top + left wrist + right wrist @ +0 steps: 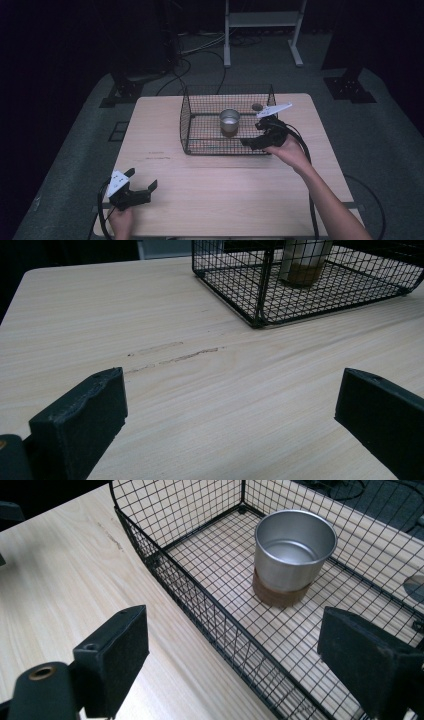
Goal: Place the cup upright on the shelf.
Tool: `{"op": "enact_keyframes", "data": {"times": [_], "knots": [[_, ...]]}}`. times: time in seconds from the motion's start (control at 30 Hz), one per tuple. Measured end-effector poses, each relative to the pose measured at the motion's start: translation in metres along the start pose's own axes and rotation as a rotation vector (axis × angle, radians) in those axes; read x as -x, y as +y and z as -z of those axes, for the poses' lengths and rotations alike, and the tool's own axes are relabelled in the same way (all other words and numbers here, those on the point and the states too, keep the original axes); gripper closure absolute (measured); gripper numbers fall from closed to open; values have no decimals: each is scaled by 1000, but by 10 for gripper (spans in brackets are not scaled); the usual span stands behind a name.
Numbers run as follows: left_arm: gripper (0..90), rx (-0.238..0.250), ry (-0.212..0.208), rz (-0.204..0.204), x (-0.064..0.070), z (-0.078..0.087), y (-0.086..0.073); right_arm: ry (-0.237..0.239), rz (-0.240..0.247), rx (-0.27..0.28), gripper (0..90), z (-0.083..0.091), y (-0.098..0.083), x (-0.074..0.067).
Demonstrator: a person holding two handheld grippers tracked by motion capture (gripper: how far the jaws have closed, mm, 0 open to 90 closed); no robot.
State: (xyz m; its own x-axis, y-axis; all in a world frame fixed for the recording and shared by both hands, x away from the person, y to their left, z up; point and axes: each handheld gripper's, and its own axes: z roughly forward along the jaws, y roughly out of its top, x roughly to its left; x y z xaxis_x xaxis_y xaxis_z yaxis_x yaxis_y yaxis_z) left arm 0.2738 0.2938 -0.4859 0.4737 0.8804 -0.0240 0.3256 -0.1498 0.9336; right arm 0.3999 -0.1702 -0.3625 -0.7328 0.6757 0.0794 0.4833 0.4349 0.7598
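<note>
A black wire basket [200, 127] stands on the middle of the wooden table, open at the top. Inside it a shiny metal cup [229, 119] stands upright on a brown round base. My right gripper [252, 142] hovers open over the basket's front right corner; its jaws straddle the front wall [200, 600], and the cup [295, 550] is ahead, untouched. My left gripper [142, 178] rests open near the table's front left. Nothing but bare wood lies between its jaws [230, 415], with the basket [260, 290] and the cup [302, 262] farther off.
A small dark round disc [257, 106] lies by the basket's back right corner, also seen at the right edge as a disc [417, 587]. Faint scuff marks [175, 355] cross the wood left of the basket. A white frame [262, 30] and stand feet occupy the floor beyond.
</note>
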Motion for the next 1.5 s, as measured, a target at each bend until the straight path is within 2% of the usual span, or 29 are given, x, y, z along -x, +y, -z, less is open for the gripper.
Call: {"op": "enact_keyframes", "data": {"times": [0.1, 0.2, 0.33, 0.87, 1.23, 1.5], "knots": [[0, 0, 1, 1, 0, 0, 0, 9, -6, 8, 123, 4, -6, 1], [0, -1, 1, -2, 0, 0, 0, 41, -28, 17, 123, 8, -12, 1], [0, -2, 2, -2, 0, 0, 0, 45, -34, 23, 123, 14, -18, 1], [0, -3, 5, -6, 1, 0, 0, 30, -33, 28, 123, 25, -53, -1], [0, -7, 7, -8, 1, 0, 0, 23, -64, 20, 123, 29, -78, -1], [0, -6, 8, -10, 1, 0, 0, 14, -74, 35, 123, 34, -90, 0]]}}
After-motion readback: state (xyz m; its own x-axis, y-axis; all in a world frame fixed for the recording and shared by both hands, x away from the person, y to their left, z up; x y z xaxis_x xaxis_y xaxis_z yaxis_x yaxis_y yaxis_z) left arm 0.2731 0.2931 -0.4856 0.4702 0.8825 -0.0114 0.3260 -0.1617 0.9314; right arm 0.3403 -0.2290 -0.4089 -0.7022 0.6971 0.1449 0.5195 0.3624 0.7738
